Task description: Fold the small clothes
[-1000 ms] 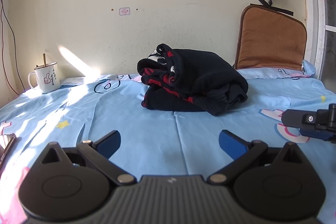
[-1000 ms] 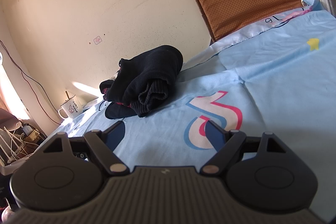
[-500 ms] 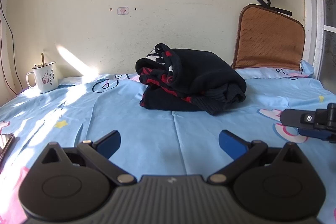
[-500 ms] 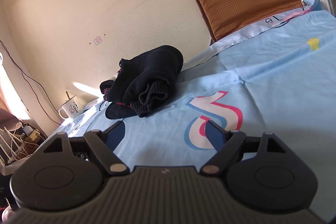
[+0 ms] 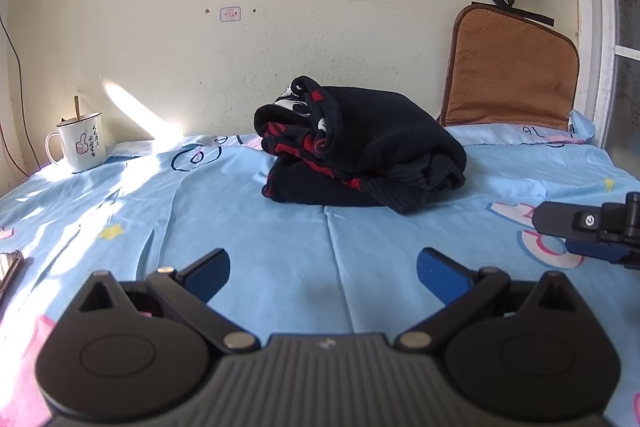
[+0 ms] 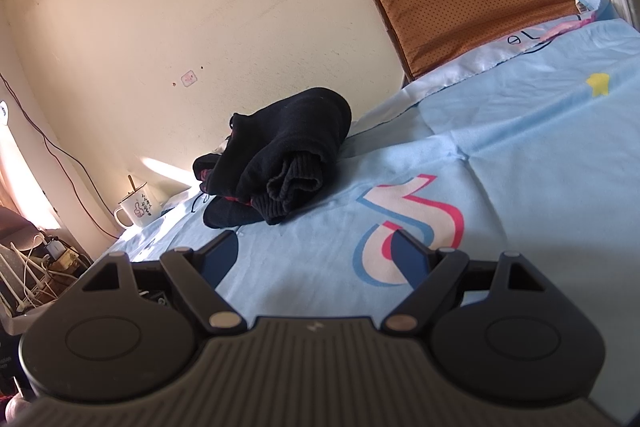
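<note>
A black knitted garment with red and white pattern (image 5: 360,147) lies folded in a thick bundle on the light blue sheet (image 5: 248,227), close to the wall. From the right wrist view the same garment (image 6: 280,159) shows its ribbed cuff end. My left gripper (image 5: 323,267) hovers open over bare sheet, well short of the bundle, nothing between its blue pads. My right gripper (image 6: 316,247) is open too, low over the printed logo (image 6: 412,223), apart from the garment. In the left wrist view a finger of the right gripper (image 5: 576,223) shows side-on at the right edge.
A white enamel mug (image 5: 82,143) with a stick in it stands at the back left by the wall. A brown cushion (image 5: 508,75) leans on the wall at the back right. A phone edge (image 5: 8,267) lies at the left. Cables and clutter (image 6: 36,267) sit beyond the bed's left side.
The left wrist view has drifted slightly, so the garment and mug sit a little lower-left than before. Both grippers stay open; the garment has not moved.
</note>
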Tool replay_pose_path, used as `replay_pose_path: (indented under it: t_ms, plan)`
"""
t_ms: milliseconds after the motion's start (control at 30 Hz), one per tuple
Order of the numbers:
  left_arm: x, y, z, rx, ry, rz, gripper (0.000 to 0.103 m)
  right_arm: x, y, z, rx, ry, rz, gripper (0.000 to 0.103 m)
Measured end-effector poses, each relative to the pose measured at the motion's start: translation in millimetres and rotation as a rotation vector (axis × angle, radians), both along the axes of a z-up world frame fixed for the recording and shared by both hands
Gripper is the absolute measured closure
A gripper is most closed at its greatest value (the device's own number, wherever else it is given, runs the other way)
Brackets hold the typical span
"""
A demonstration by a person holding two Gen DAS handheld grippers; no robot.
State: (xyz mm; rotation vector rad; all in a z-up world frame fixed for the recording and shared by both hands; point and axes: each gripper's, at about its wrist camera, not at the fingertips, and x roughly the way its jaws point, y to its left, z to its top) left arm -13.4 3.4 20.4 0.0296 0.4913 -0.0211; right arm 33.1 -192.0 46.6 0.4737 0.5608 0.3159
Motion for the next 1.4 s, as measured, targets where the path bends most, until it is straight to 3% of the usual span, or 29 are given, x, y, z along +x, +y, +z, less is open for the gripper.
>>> replay_pose_path:
  t_ms: [867,1400]
  plan:
    - [9.9,7.5,-2.9,-0.033,0.069,0.038,0.000,-1.1,-0.5,-0.7,0.008,-0.011,0.007,0.017]
    - [10.9,3.1,-2.9,0.022,0.075,0.090,0.000,-9.3,1.9,1.5,-0.009,-0.035,0.030,0.016]
